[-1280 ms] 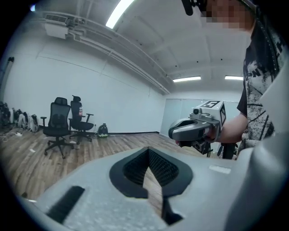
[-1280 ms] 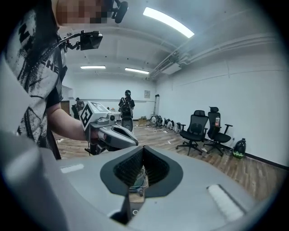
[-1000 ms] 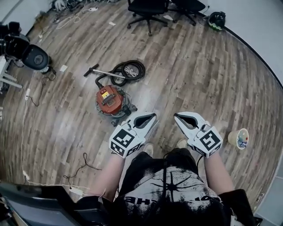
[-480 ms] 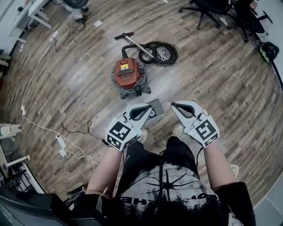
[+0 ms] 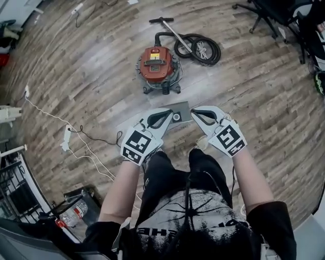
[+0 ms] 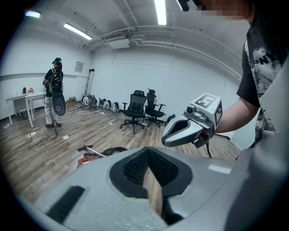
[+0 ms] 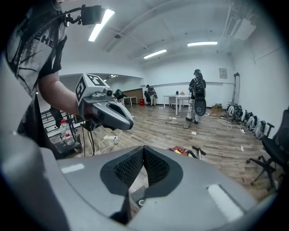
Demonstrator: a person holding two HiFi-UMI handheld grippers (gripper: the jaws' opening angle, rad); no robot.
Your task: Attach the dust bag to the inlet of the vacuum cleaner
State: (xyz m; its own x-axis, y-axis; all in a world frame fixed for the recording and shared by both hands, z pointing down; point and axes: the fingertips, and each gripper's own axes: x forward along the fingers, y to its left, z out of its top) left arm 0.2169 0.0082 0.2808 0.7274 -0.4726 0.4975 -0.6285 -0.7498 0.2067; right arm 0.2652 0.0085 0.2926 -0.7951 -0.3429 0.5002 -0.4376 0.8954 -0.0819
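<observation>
The red canister vacuum cleaner (image 5: 157,63) stands on the wood floor, its black hose (image 5: 200,48) coiled behind it. A flat grey dust bag (image 5: 181,110) with a round collar hole lies on the floor just in front of it. My left gripper (image 5: 171,111) and right gripper (image 5: 193,112) hang side by side above the bag, tips close together, both shut and empty. In the left gripper view, the left gripper (image 6: 148,155) sees the right gripper (image 6: 189,126) and the vacuum cleaner (image 6: 88,159). Under the right gripper (image 7: 143,154) part of the dust bag (image 7: 137,200) shows.
A white power strip (image 5: 66,137) with its cable lies on the floor at left. A cart with a water bottle (image 5: 75,210) is at lower left. Office chairs (image 5: 269,12) stand at upper right. A person (image 7: 197,97) stands far back in the room.
The head view has swung, so the vacuum cleaner now sits upper centre. Both grippers have sunk and drawn together over the grey dust bag, staying shut.
</observation>
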